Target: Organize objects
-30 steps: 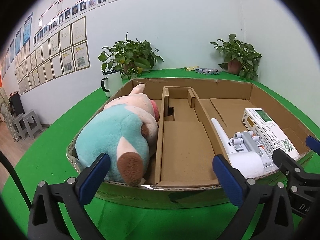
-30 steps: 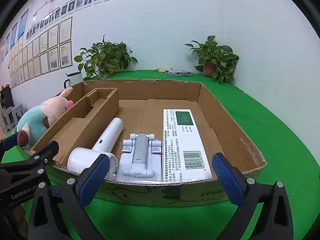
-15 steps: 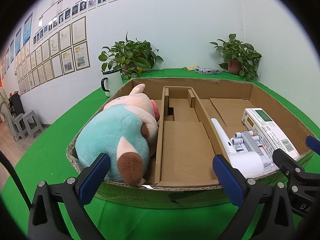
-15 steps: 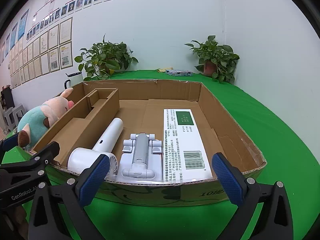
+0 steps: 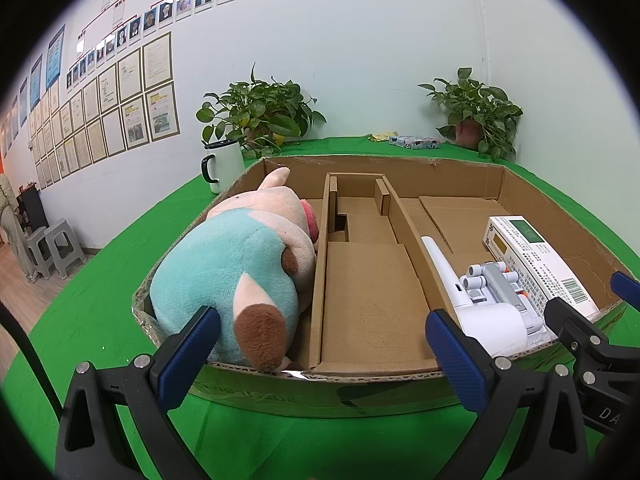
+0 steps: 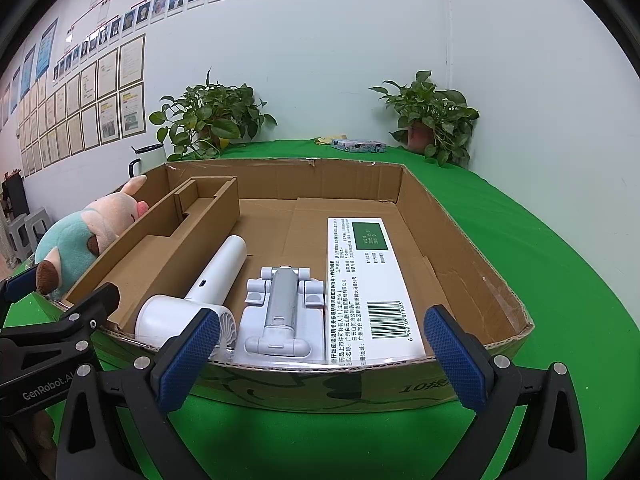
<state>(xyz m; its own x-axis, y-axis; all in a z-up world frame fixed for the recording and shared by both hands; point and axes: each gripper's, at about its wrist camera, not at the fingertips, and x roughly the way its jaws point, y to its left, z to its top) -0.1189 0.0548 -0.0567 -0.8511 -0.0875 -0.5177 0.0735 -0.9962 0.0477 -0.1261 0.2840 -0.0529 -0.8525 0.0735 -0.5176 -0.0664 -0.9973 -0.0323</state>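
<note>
Nothing has shifted over the last second: both grippers hang at the same spot just short of the near wall, and every object lies where it lay. I take that as a pause, with the sorting either finished or waiting on a next pick.

At far left, outside the box, a white enamel mug with a black handle (image 5: 221,166) stands on the green cloth-covered table (image 5: 92,304). The wide, shallow brown cardboard box (image 5: 320,376) begins beside it. Its left compartment is filled by the teal-and-pink plush toy pig (image 5: 236,276), which bulges above the rim and presses against the first divider. The left gripper (image 5: 320,354) hovers in front of the near wall, jaws spread wide with nothing between them. The middle cardboard insert (image 5: 368,300) ahead of it is bare, and to my eye that is the best open room left.

Right of the second divider lies the white handheld fan (image 6: 192,304), head towards the near wall. Just beside it sits the white and grey folding stand (image 6: 280,312), then the flat white medicine carton with a green label (image 6: 368,280), close alongside the stand. The right gripper (image 6: 320,354) faces these, jaws equally wide and holding nothing. The box's right strip and far floor are free, though the raised near edge would need clearing on any reach inward.
</note>
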